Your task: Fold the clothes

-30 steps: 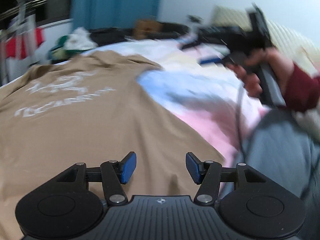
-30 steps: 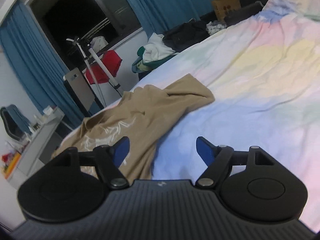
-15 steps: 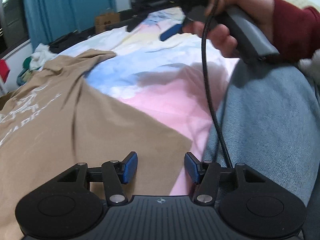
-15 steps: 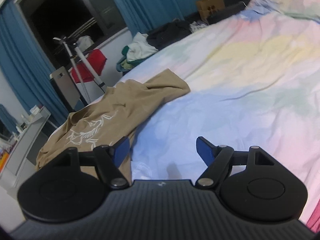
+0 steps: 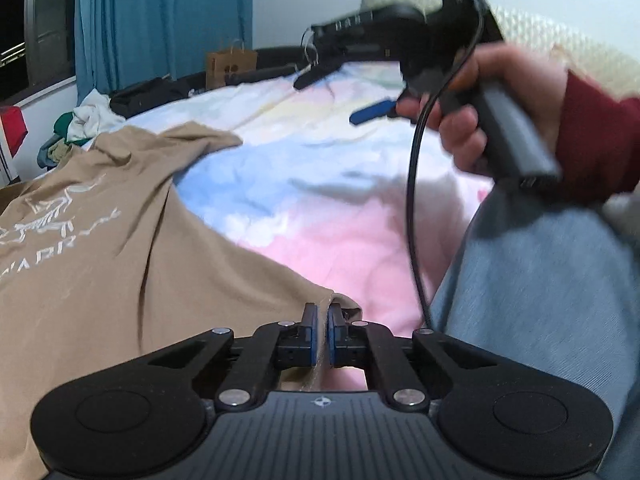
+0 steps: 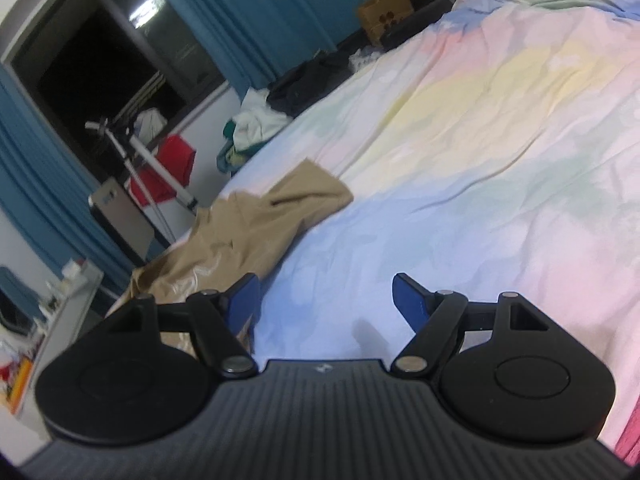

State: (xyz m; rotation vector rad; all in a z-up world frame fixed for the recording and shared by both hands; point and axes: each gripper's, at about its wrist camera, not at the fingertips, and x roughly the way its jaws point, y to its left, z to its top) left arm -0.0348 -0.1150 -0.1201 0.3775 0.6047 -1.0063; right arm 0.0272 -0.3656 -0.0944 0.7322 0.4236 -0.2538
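Observation:
A tan T-shirt [image 5: 120,248] with a white print lies spread on a pastel bedsheet [image 5: 320,184]. My left gripper [image 5: 319,334] is shut on the shirt's near right hem corner, with cloth pinched between its blue pads. In the left wrist view my right gripper [image 5: 344,94] is held in a hand above the bed, its jaws spread. In the right wrist view the right gripper [image 6: 325,300] is open and empty above the sheet [image 6: 480,160], with the shirt [image 6: 248,228] to its left and one sleeve pointing away.
A denim-clad leg [image 5: 540,300] fills the right of the left wrist view, with a black cable [image 5: 412,200] hanging beside it. Piled clothes [image 6: 256,124], a paper bag [image 6: 386,10], a drying rack with a red garment [image 6: 168,168] and blue curtains stand beyond the bed's far edge.
My left gripper has shut on the shirt's hem corner; it was open half a second ago. The right gripper has tilted and drifted a little over the sheet, still open.

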